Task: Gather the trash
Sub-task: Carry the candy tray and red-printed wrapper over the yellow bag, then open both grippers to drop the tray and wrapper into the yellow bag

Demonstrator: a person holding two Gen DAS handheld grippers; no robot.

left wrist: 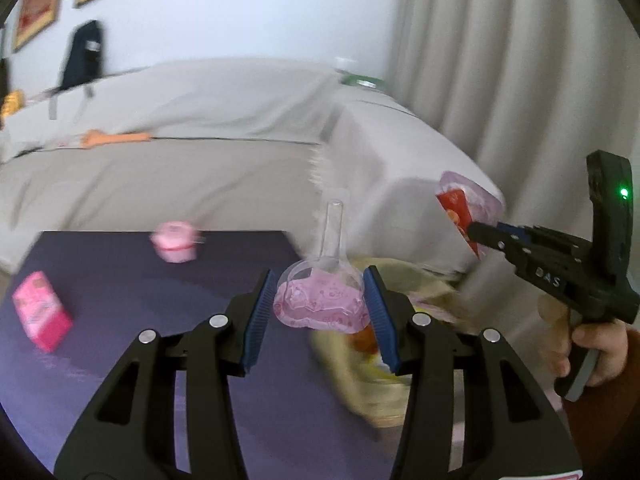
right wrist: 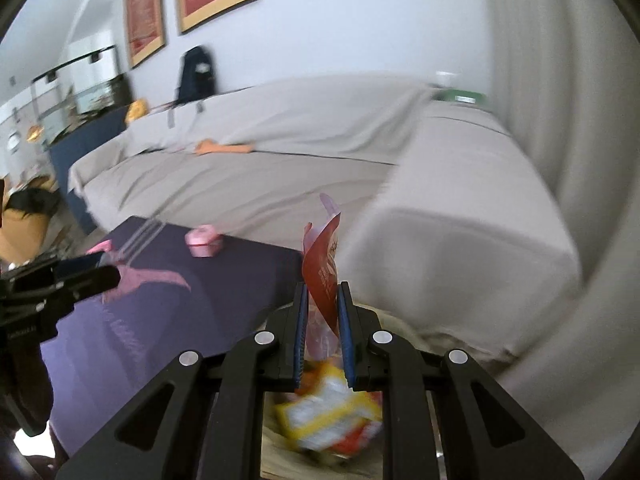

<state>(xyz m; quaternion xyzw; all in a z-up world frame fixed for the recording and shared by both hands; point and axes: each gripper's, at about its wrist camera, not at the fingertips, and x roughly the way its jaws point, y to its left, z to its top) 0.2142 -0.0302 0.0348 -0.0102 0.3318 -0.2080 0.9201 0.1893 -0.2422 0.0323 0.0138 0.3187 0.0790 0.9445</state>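
My left gripper (left wrist: 320, 280) is shut on a clear pink plastic shell (left wrist: 320, 308) with a tube-like neck, held between its blue pads above the purple table's right edge. To its right, my right gripper (left wrist: 474, 230) is shut on a red and pink wrapper (left wrist: 454, 206). In the right wrist view the red wrapper (right wrist: 322, 264) stands upright between the pads of the right gripper (right wrist: 323, 290). The left gripper (right wrist: 108, 276) shows at the left edge with the pink shell (right wrist: 156, 278). Under both grippers lies a blurred bin (left wrist: 376, 392) with yellow and orange packs (right wrist: 332, 412).
On the purple table (left wrist: 120, 280) lie a pink box (left wrist: 40, 312) at the left and a small pink tub (left wrist: 176, 246) near the far edge. A sofa under grey cloth (left wrist: 200, 160) runs behind, and a pale curtain (left wrist: 520, 80) hangs at the right.
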